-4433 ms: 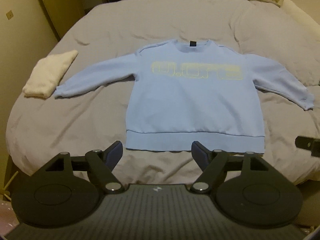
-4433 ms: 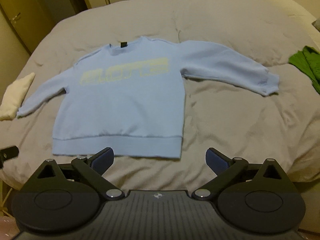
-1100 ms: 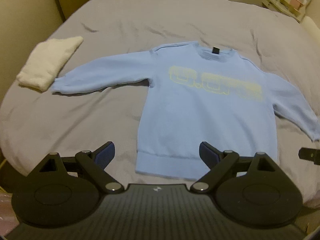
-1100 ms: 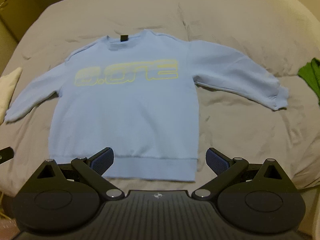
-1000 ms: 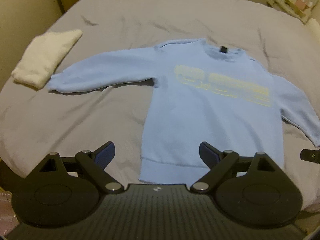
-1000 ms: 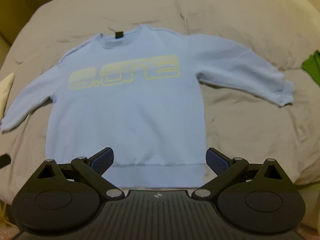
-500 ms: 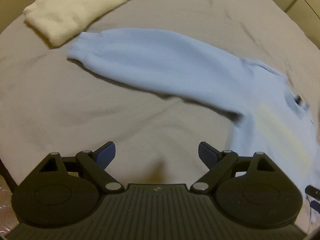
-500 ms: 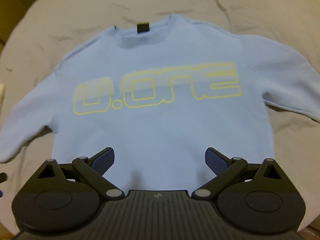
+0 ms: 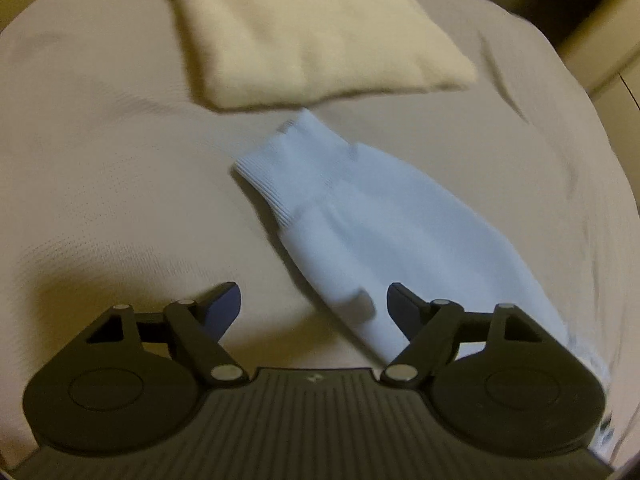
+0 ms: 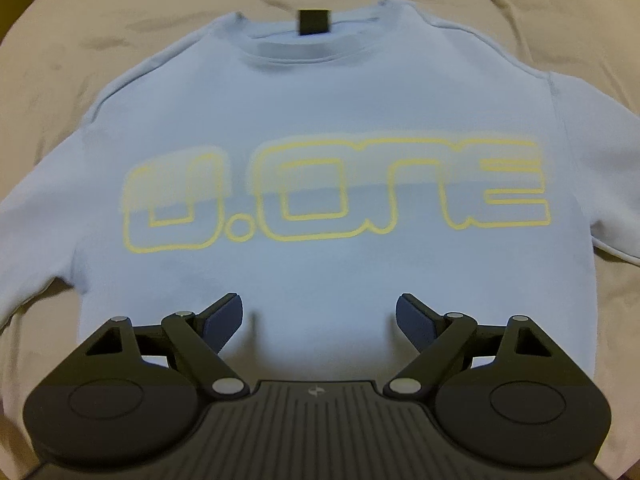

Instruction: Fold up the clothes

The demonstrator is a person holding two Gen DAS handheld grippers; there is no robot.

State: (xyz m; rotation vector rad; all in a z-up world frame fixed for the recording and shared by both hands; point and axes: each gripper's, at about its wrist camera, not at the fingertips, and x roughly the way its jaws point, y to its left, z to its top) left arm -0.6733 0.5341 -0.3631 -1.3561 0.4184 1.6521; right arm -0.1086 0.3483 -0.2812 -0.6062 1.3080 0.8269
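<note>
A folded cream cloth [image 9: 304, 28] lies on the grey bedspread [image 9: 100, 184] just beyond the sleeve cuff [image 9: 280, 172]. The light-blue sweatshirt [image 10: 320, 128] lies flat, its hem hidden behind the right gripper [image 10: 319, 320]. Both the left gripper [image 9: 314, 308] and the right are spread, holding nothing; the sleeve runs under the left's right finger.

The sweatshirt [image 10: 320, 128] lies flat on the bed [image 9: 100, 200], its sleeve cuff [image 9: 288, 168] near a folded towel [image 9: 304, 32].

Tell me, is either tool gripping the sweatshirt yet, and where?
No. Left tool is open over the sleeve; right tool is open over the sweatshirt.
</note>
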